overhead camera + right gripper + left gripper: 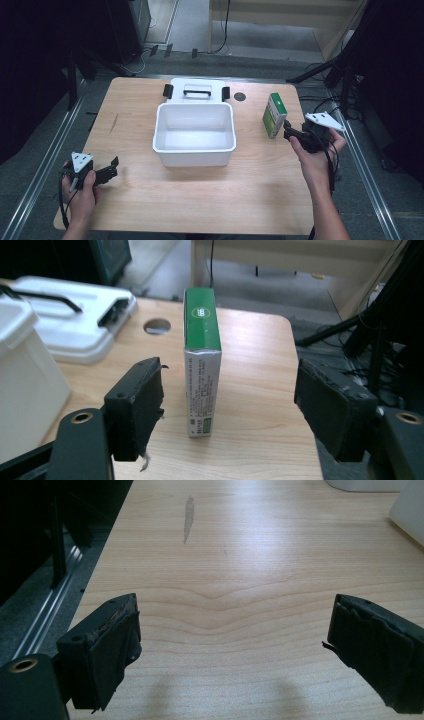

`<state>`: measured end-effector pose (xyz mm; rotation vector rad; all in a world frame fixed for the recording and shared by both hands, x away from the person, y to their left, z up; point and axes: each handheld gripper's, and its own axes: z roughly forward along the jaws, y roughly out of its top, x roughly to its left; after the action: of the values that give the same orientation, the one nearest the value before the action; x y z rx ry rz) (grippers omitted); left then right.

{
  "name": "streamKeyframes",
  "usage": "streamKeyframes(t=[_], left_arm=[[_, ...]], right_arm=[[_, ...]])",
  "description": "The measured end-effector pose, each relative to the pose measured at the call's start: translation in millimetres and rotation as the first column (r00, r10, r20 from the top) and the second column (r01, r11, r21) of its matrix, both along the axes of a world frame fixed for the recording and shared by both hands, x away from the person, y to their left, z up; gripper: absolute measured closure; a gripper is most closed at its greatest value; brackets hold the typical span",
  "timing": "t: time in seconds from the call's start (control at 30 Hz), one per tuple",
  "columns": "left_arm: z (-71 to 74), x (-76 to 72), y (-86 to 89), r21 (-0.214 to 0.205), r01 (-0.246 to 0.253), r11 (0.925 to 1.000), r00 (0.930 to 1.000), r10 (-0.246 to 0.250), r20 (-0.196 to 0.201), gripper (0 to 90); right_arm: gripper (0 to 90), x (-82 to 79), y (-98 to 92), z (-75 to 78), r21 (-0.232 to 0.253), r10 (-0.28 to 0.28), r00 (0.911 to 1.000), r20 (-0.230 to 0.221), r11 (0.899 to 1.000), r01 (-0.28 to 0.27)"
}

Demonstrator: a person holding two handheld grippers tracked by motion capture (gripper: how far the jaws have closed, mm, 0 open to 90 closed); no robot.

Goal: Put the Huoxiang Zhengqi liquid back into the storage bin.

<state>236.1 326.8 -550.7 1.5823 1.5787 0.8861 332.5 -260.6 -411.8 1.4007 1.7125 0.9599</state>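
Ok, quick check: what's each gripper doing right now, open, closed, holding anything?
Left gripper: open, nothing between its jaws, bare table ahead.
Right gripper: open, jaws either side of the upright green-and-white box, pads not touching it.

Both grippers' fingers (107,650) apart

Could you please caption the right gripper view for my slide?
Open right claw facing an upright green-and-white carton on the wooden table.
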Motion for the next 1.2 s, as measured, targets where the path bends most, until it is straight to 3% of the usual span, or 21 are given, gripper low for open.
streamKeyframes(t=[0.13,0.17,0.2,0.33,0.5,0.53,0.57,0.6,0.63,0.67,0.7,0.73,0.77,0.8,0.87,0.93,1.0,1.03,1.13,1.17,1.2], left_arm=[[0.0,0.0,0.0,-0.002,-0.001,1.0,1.0,0.001,0.001,7.0],[0.0,0.0,0.0,-0.002,-0.001,1.0,1.0,0.001,0.001,7.0],[-0.1,0.0,0.1,-0.002,0.0,1.0,1.0,0.0,0.001,7.0],[0.0,-0.1,0.2,-0.003,0.001,1.0,1.0,-0.001,0.0,7.0],[0.0,-0.3,0.1,-0.004,0.001,1.0,1.0,-0.001,0.0,7.0],[0.0,-0.3,0.1,-0.004,0.001,1.0,1.0,-0.001,0.0,7.0],[-0.1,-0.3,0.0,-0.004,0.001,1.0,1.0,-0.001,0.0,7.0],[-0.1,-0.3,0.0,-0.004,0.001,1.0,1.0,-0.001,-0.001,7.0],[-0.1,-0.4,0.0,-0.003,0.001,1.0,1.0,-0.001,0.0,7.0],[0.0,-0.4,0.0,-0.004,0.001,1.0,1.0,-0.001,-0.001,7.0],[-0.1,-0.3,0.1,-0.004,0.001,1.0,1.0,-0.001,-0.001,7.0],[0.0,-0.3,0.1,-0.005,0.001,1.0,1.0,-0.001,-0.002,7.0],[0.0,-0.3,0.1,-0.005,0.001,1.0,1.0,-0.001,-0.002,7.0],[0.0,-0.3,0.1,-0.004,0.001,1.0,1.0,-0.001,-0.002,7.0],[0.0,-0.3,0.1,-0.004,0.002,1.0,1.0,-0.002,-0.003,7.0],[0.0,-0.3,0.2,-0.005,0.002,1.0,1.0,-0.002,-0.003,7.0],[0.0,-0.3,0.2,-0.005,0.003,1.0,1.0,-0.003,-0.002,7.0],[0.0,-0.3,0.2,-0.005,0.003,1.0,1.0,-0.003,-0.002,7.0],[0.0,-0.3,0.0,-0.008,0.003,1.0,1.0,-0.003,0.0,7.0],[0.0,-0.2,0.2,-0.006,0.005,1.0,1.0,-0.005,0.0,7.0],[0.0,-0.2,0.2,-0.006,0.005,1.0,1.0,-0.005,0.0,7.0]], right_arm=[[28.8,19.9,10.0,6.2,-0.06,0.031,0.9935,-0.109,0.997,-0.038],[28.8,19.9,10.0,6.2,-0.06,0.031,0.9935,-0.109,0.997,-0.038],[30.0,29.9,14.8,10.7,-0.077,0.045,0.9843,-0.17,0.995,-0.059],[32.4,49.0,20.7,19.4,-0.077,0.042,0.9549,-0.294,0.995,-0.068],[35.4,69.4,25.0,28.4,-0.112,0.023,0.9106,-0.413,0.991,-0.076],[35.4,69.4,25.0,28.4,-0.112,0.023,0.9106,-0.413,0.991,-0.076],[35.5,76.8,26.4,33.4,-0.124,0.004,0.881,-0.473,0.99,-0.071],[35.6,80.1,27.0,36.4,-0.133,-0.003,0.8722,-0.489,0.989,-0.071],[35.6,80.1,27.0,36.4,-0.133,-0.003,0.8722,-0.489,0.989,-0.071],[35.8,85.3,27.9,41.4,-0.139,-0.014,0.8571,-0.515,0.988,-0.067],[35.9,87.2,27.9,43.0,-0.138,-0.013,0.8533,-0.521,0.988,-0.069],[36.8,94.6,27.9,49.6,-0.133,-0.024,0.8338,-0.552,0.989,-0.06],[36.8,94.6,27.9,49.6,-0.133,-0.024,0.8338,-0.552,0.989,-0.06],[38.6,104.4,26.4,55.3,-0.119,-0.025,0.8037,-0.594,0.991,-0.057],[40.4,112.5,25.3,58.3,-0.105,-0.031,0.7791,-0.626,0.993,-0.045],[42.4,116.8,24.7,60.1,-0.106,-0.039,0.7722,-0.634,0.994,-0.037],[49.2,128.5,24.6,65.4,-0.087,-0.043,0.7434,-0.668,0.996,-0.021],[49.2,128.5,24.6,65.4,-0.087,-0.043,0.7434,-0.668,0.996,-0.021],[52.7,141.3,28.7,69.8,-0.095,-0.05,0.704,-0.708,0.995,-0.025],[52.7,141.3,28.7,69.8,-0.095,-0.05,0.704,-0.708,0.995,-0.025],[52.7,144.3,30.1,70.7,-0.101,-0.055,0.6961,-0.716,0.995,-0.025]])
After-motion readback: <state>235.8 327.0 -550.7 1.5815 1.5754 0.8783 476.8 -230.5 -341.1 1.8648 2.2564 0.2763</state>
